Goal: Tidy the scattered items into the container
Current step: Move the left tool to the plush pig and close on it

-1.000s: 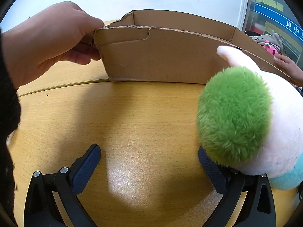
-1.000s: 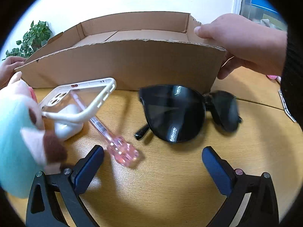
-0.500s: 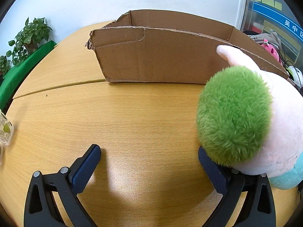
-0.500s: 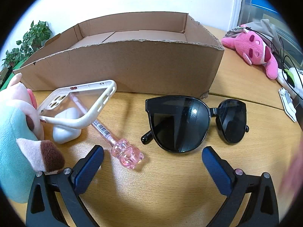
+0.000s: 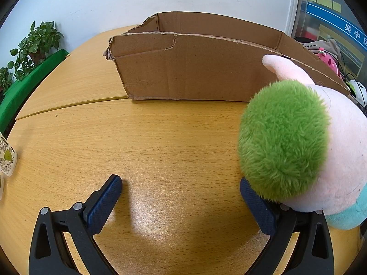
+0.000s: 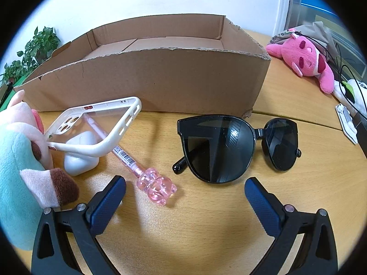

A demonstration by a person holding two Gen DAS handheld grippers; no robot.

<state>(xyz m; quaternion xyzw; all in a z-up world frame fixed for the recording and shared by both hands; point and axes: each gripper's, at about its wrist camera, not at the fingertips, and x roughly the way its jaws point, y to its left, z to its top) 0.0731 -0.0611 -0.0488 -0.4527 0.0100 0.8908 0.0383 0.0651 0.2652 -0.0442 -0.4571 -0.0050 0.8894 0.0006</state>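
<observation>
Cardboard box (image 6: 160, 78) floor partly hidden; plush toy (image 5: 298, 151) cut off; both jaws spread wide, empty.

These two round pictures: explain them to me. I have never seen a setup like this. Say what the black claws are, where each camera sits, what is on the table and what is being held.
A person holds a hand-held two-finger gripper in each hand; a wide-angle camera on each looks along its fingers.

Left view: the left gripper is open, holding nothing, beside a plush toy.

Right view: the right gripper is open too. On the wooden table lie sunglasses, a pink pen, a phone case over a white earbud case, and the cardboard box behind.
</observation>
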